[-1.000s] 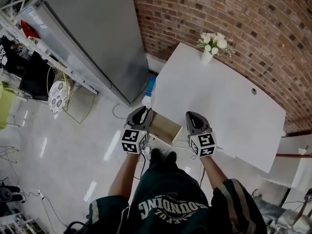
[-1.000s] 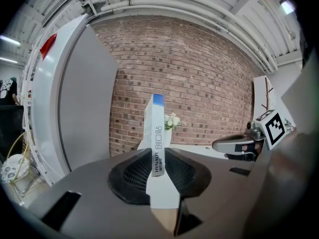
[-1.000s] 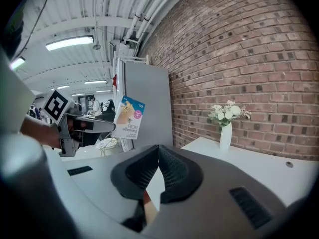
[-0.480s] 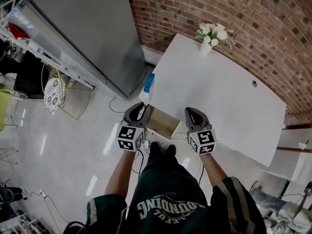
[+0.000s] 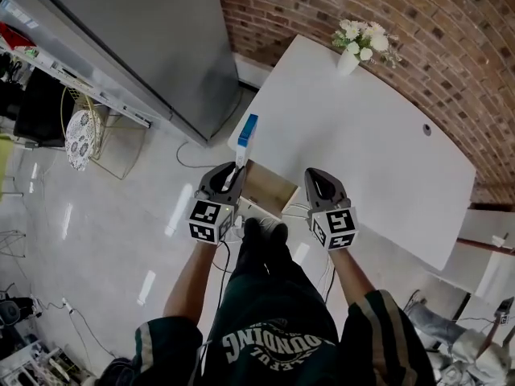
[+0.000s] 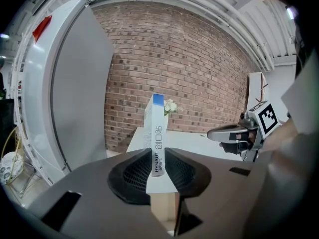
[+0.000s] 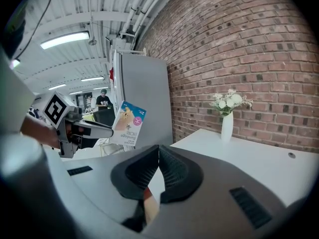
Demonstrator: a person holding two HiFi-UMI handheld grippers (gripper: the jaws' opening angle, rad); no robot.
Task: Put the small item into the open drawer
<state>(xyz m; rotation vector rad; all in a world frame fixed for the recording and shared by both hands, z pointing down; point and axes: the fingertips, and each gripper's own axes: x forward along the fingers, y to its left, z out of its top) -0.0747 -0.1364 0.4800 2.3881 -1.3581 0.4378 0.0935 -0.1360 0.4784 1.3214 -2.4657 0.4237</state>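
Brick wall (image 5: pixel 346 2) and a glossy pale floor (image 5: pixel 113 240) frame a white worktop (image 5: pixel 378 151), seen steeply from above.

The left gripper (image 5: pixel 229 175) is clamped on a slim white box (image 5: pixel 246 132) with a blue end. Its two ribbed pads press the box's broad faces near the lower end. The box stands upright out of the jaws, blue end farthest from the gripper, reaching past the worktop's near corner.

Just to the right of this gripper and lower down is the open drawer (image 5: pixel 266 196), its wood-coloured inside showing. It lies between the two grippers, under the worktop's near edge. The box is held outside the drawer, above and to the left of it.

The right gripper (image 5: pixel 315 177) is on the drawer's other side, level with the left one and apart from it. Its jaws are pressed together with nothing between them.

Farther ahead of both grippers, at the worktop's far edge by the wall, stands a white vase (image 5: pixel 348 60) of pale flowers. Ahead and to the left of the left gripper rises a tall grey cabinet (image 5: pixel 153 47).
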